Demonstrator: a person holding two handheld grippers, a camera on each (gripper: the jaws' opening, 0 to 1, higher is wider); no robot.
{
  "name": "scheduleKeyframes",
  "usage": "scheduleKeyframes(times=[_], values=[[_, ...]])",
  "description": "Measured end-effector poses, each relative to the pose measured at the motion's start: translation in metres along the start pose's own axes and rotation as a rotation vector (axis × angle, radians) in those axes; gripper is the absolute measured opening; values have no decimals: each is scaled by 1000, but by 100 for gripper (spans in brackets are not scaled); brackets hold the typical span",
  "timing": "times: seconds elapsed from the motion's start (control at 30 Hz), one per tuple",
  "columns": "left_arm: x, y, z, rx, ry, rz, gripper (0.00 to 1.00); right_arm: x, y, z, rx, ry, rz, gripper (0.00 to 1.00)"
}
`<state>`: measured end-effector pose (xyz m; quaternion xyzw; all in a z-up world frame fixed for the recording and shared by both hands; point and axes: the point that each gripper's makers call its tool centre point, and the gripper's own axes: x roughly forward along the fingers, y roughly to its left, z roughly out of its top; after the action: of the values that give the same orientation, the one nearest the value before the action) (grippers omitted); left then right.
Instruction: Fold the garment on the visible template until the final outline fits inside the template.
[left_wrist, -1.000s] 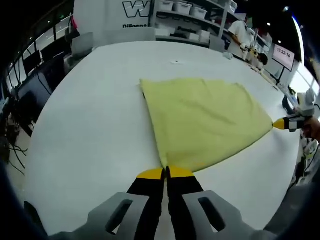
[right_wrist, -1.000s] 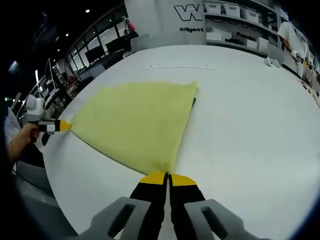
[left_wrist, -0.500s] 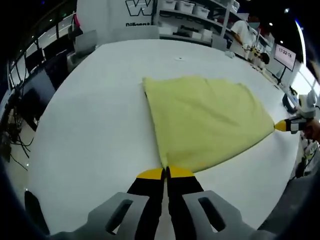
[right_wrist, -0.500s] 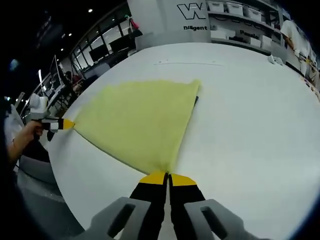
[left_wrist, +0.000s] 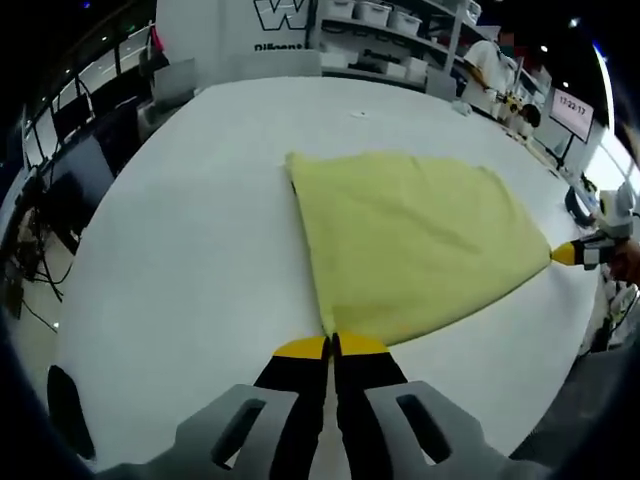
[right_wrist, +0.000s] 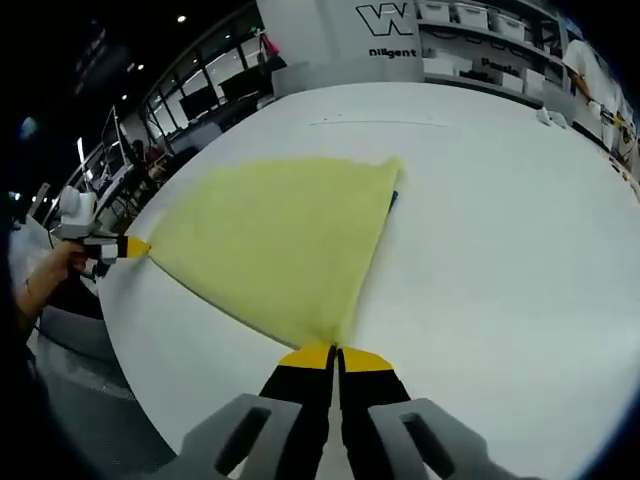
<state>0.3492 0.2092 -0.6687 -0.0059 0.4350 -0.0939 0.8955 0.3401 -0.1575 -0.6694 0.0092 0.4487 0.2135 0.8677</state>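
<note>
Both tongs, left (left_wrist: 331, 346) and right (right_wrist: 335, 356), clamp corners of the yellow garment (left_wrist: 410, 240) (stretched taut); next, presumably fold it over on the worktop (left_wrist: 190, 230).

White table (left_wrist: 180, 230), shelves with bins (left_wrist: 385, 18), a wall screen (left_wrist: 566, 108), dark monitors (right_wrist: 190, 105) behind

The left tongs (left_wrist: 331, 346) rise from the bottom of the left gripper view with both yellow-tipped jaws pressed together, pinched on a corner of the yellow garment (left_wrist: 415, 240). The right tongs (right_wrist: 333, 356) stand the same way in the right gripper view, jaws closed on another corner. Each pair also appears far off in the other's view, held in a hand (right_wrist: 52, 268) at the cloth's stretched point.
</note>
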Motion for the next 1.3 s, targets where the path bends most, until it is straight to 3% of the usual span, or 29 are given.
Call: scheduleKeyframes(times=[0.17, 0.23, 0.3, 0.4, 0.57, 0.63, 0.77, 0.9, 1.03, 1.3], values=[[1, 1, 0, -22, -12, 13, 4, 2, 0, -1, 22, -10, -13, 0], [-1, 0, 2, -9, -25, 8, 7, 3, -1, -1, 92, -24, -30, 0], [-6, 3, 11, -11, -71, 26, 10, 0, -4, 6, 90, -64, -50, 1], [-14, 2, 21, -21, -105, 22, 17, -10, -1, 18, 62, -120, -75, 19], [-32, -10, 37, -23, -153, -12, 45, -23, 21, 33, 25, -150, -48, 55], [-40, -17, 43, -9, -171, -34, 52, -27, 25, 37, 13, -163, -44, 62], [-59, -34, 51, 6, -194, -81, 74, -41, 41, 51, -4, -192, -34, 75], [-72, -42, 50, 12, -201, -96, 87, -53, 52, 61, -20, -218, -38, 91], [-86, -47, 53, 12, -232, -105, 91, -64, 62, 64, -30, -221, -38, 100], [-114, -60, 55, 38, -255, -115, 99, -83, 77, 55, -27, -222, -36, 99]])
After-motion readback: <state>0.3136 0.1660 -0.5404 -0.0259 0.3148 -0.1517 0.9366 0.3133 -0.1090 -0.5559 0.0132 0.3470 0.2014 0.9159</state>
